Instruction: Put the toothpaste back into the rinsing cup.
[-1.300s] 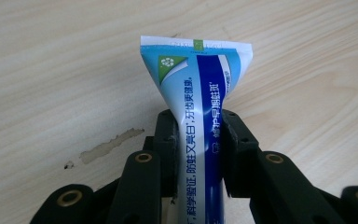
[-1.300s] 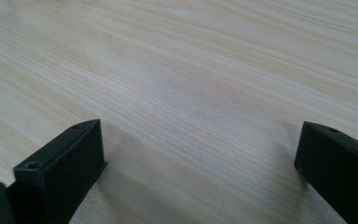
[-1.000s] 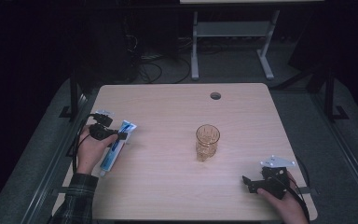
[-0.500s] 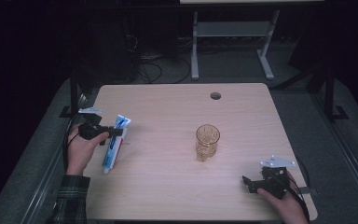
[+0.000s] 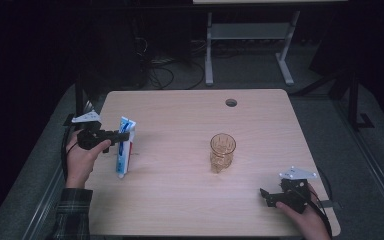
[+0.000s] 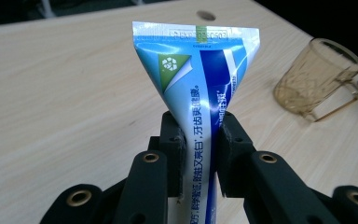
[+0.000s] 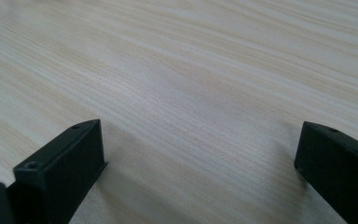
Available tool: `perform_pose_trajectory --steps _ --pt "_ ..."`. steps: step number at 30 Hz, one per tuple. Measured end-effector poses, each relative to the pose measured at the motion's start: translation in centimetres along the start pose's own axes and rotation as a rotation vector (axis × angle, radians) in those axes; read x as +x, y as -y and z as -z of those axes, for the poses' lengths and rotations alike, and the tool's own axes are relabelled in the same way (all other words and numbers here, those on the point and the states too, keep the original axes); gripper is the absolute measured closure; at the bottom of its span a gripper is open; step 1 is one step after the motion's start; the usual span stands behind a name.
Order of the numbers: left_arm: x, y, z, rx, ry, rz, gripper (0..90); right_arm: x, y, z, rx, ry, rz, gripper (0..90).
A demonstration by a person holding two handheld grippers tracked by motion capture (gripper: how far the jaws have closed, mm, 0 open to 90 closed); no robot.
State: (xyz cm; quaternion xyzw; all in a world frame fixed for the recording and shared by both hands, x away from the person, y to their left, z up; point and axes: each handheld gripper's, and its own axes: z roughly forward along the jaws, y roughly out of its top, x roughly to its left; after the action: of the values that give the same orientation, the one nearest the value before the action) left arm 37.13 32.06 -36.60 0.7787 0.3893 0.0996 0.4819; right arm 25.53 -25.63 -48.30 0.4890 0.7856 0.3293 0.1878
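Left gripper (image 6: 199,140): clamped on blue-and-white plastic toothpaste tube (image 6: 200,79), raised off pale wooden table (image 5: 180,200).
Right gripper (image 7: 200,154): jaws apart, empty.

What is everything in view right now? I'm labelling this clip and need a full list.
toothpaste tube: one, blue and white, clamped in the left gripper, crimped end up, at the table's left.
glass mug: one, amber, upright, right of the table's middle, nothing in it.
table: one, light wood, with a round cable hole near its far edge.
metal stand: one, pale grey, on the floor behind the table.
cables: several, dark, on the floor behind the table.
left gripper: one, black, fingers pressed on the tube.
right gripper: one, black, fingers wide apart, near the table's front right corner, holding nothing.
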Motion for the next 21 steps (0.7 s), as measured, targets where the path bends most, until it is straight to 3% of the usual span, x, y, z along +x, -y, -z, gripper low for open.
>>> perform_pose_trajectory --steps 14,21 --pt "-0.9 -0.6 0.2 -0.135 0.112 -0.056 74.1 0.0 0.0 0.0 0.000 0.000 0.000 0.7" --pt "-1.8 -1.5 -0.2 -0.167 0.155 -0.091 74.0 0.0 0.0 0.0 0.000 0.000 0.000 0.7"
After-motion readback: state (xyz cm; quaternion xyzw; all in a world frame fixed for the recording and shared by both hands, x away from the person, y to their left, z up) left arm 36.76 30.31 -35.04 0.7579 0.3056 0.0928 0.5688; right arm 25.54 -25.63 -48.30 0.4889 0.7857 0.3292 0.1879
